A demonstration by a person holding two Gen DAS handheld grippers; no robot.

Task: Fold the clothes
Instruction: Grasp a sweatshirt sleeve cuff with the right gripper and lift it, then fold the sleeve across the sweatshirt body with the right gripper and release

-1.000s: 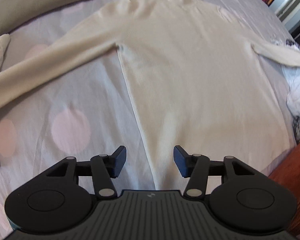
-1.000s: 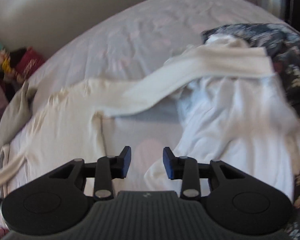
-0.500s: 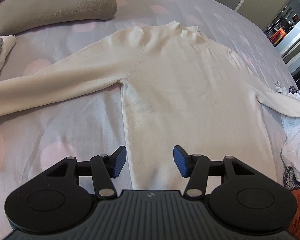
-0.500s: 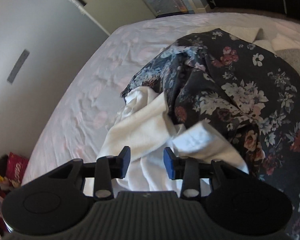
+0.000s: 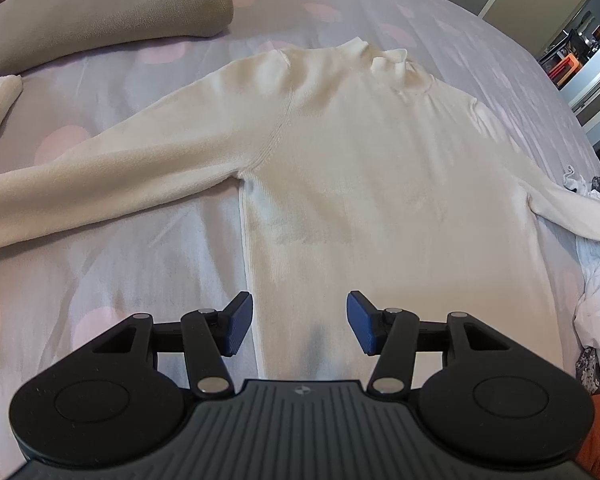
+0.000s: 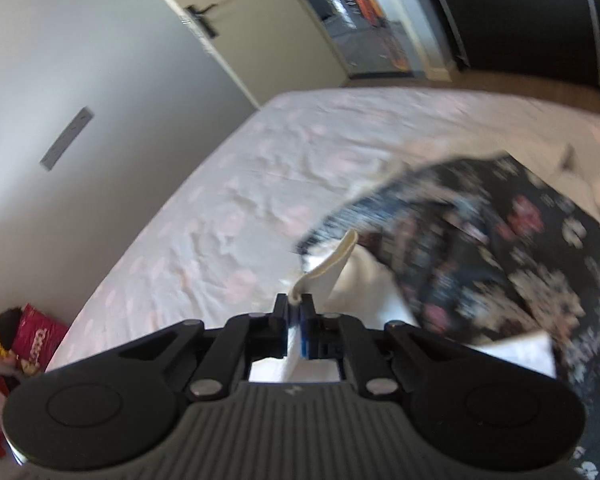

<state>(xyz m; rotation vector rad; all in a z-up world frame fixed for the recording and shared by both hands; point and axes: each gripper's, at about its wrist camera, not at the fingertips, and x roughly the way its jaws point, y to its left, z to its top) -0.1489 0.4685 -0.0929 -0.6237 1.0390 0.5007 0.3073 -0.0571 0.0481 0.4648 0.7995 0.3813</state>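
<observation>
We pinch a cream sleeve end while the sweater lies spread on the bed.

In the left wrist view, our left gripper hangs released, its blue pads apart above the lower body of the cream sweater, which lies flat across the middle of the frame on the pink-spotted sheet, collar toward the top, one sleeve stretched to the left edge, the other running off to the right edge. A beige cloth sits upper left. In the right wrist view, our right gripper has just clamped down on a cream cuff at lower centre, beside a dark floral garment on the right, which is blurred.
</observation>
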